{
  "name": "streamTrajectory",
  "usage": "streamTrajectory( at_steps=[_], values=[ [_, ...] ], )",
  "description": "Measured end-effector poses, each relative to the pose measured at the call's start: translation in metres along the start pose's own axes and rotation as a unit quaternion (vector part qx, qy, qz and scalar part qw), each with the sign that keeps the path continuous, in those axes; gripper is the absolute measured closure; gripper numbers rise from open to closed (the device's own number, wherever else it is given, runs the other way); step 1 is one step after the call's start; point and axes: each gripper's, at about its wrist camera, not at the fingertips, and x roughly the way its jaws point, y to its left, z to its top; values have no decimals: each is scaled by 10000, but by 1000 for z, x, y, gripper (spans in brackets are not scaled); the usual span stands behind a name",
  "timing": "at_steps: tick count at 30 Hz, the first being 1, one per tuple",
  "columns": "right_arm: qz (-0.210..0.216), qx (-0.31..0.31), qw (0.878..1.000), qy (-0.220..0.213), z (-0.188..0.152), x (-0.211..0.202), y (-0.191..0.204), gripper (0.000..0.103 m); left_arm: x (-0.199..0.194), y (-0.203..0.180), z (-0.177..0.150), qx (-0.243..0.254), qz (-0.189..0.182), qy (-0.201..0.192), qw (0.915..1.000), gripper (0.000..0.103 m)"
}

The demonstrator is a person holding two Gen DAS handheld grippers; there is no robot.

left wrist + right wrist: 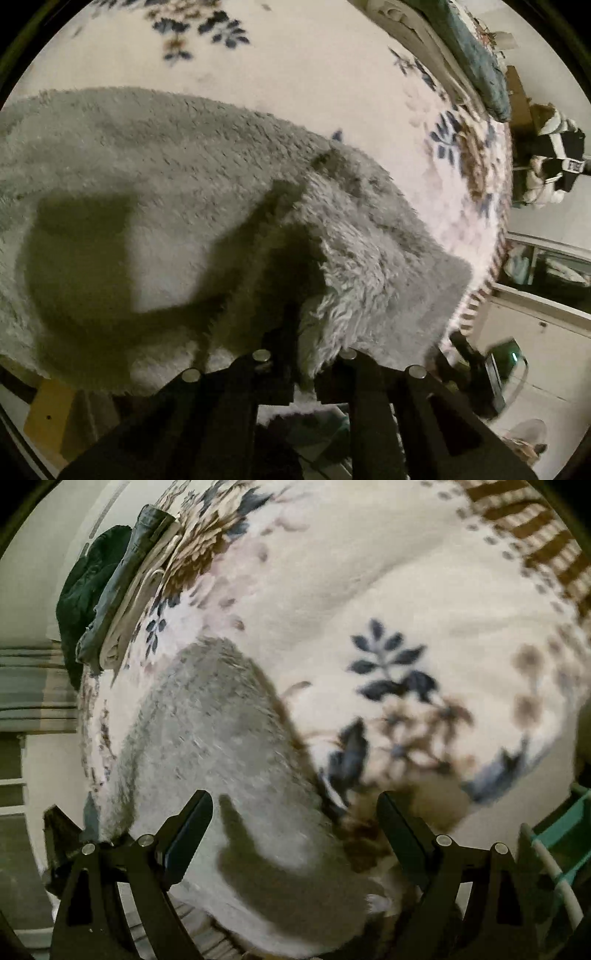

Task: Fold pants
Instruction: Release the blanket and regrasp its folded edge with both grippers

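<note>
The pants (166,192) are grey and fluffy and lie across a white floral blanket (314,74). My left gripper (304,354) is shut on a raised fold of the pants at their near edge, and the fabric bunches up between the fingers. In the right wrist view the pants (207,738) stretch away to the upper left on the blanket (406,590). My right gripper (295,830) is open and empty, its fingers (192,823) spread wide just above the near end of the pants.
Folded clothes (122,590) are stacked at the blanket's far left edge in the right wrist view. A teal rack (565,823) stands at the right. In the left wrist view, white cabinets (535,332) and clutter (554,147) lie beyond the bed's right edge.
</note>
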Motion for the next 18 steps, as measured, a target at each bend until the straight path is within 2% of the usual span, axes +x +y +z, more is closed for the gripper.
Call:
streamTrajectory(
  at_steps=[3,5,6,7,8,10,11,14,18],
  values=[
    [279,-101,9994,159,21,15,9,11,-10,0,-6,-28,-261,-3,9997,87],
    [529,-91,9980,346,38,30,12,11,-16,3,-9,-153,-430,-54,9989,71],
    [643,-38,9969,451,45,37,12,13,-19,5,-8,-203,-529,-97,9983,67],
    [666,-13,9965,499,50,43,13,29,-22,6,-9,-245,-615,-160,9977,61],
    [662,-95,9963,545,55,47,17,58,-26,9,-11,-305,-672,-236,9970,59],
    [371,-346,9970,580,62,50,26,75,-30,9,-14,-338,-817,-314,9956,56],
    [267,-429,9976,478,66,45,30,79,-30,7,-16,-319,-834,-319,9955,54],
    [147,-353,9990,212,80,30,29,80,-22,-1,-25,-153,-842,-228,9961,52],
    [106,-237,9987,441,89,38,27,77,3,-28,-40,371,-553,-29,9978,52]
  ],
)
